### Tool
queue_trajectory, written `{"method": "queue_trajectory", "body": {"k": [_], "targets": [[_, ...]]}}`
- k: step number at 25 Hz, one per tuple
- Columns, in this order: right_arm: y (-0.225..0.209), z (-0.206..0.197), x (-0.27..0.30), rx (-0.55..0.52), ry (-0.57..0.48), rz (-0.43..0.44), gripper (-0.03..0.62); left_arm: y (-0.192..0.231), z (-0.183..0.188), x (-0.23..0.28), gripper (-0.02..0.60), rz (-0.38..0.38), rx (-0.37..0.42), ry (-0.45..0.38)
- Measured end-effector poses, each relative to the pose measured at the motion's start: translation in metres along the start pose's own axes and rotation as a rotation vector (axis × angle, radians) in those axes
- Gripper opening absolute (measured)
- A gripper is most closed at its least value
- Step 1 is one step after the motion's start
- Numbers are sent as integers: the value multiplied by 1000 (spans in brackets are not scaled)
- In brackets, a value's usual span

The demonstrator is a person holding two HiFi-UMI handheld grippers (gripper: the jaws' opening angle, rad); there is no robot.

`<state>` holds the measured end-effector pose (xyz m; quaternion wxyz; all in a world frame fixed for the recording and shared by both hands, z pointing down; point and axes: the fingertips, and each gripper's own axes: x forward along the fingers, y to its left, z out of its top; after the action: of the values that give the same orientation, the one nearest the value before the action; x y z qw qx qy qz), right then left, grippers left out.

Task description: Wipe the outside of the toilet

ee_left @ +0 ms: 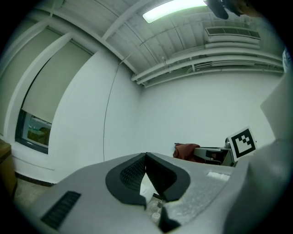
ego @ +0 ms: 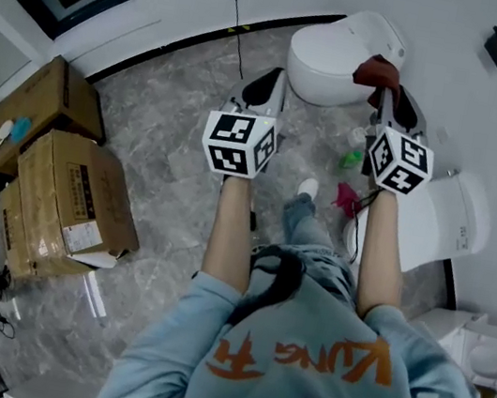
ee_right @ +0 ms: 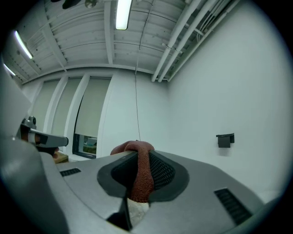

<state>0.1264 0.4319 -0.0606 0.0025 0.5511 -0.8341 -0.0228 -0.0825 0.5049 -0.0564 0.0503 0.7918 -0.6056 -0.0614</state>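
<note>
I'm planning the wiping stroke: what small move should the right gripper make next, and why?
Probably tip the right gripper down to bring the reddish cloth onto the shell of the toilet. The cloth is clamped between its jaws, yet the right gripper view shows only wall and ceiling beyond it, no toilet. The left gripper is shut and empty.

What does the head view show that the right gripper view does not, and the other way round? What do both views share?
Only the head view shows the white ceramic toilet, the grey marble floor and the brown cardboard boxes. Only the right gripper view shows the long ceiling strip light and the black ribbed pads pressed on the cloth. Both show the right gripper holding the reddish-brown knitted cloth, and the small black wall fixture.
</note>
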Motion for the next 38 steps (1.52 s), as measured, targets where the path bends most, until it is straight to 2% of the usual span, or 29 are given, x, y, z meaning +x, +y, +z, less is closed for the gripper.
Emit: {"method": "queue_trajectory", "body": {"k": [6,10,14,18,21,26,32,38], "targets": [[-9,-9,66,30,-15,42,60,39,-1,52,-2,78,-13,-13],[-42,-28,124,35,11,36,60,63,-13,114,-2,111,-17,-6],[-95,-53,194,39,54,17,60,78,-45,191,-2,147,-30,22],[-138,-75,270,44,79,19,60,101,-90,269,-2,203,-71,91],[-155,-84,315,59,99,24,60,117,-102,309,-2,229,-76,132],[-163,-104,358,91,144,53,60,135,-108,347,-2,265,-53,205],[-163,-142,389,123,209,69,60,147,-141,383,-2,256,-32,286],[-167,-200,405,136,308,78,60,163,-195,419,-2,258,-92,343]]}}
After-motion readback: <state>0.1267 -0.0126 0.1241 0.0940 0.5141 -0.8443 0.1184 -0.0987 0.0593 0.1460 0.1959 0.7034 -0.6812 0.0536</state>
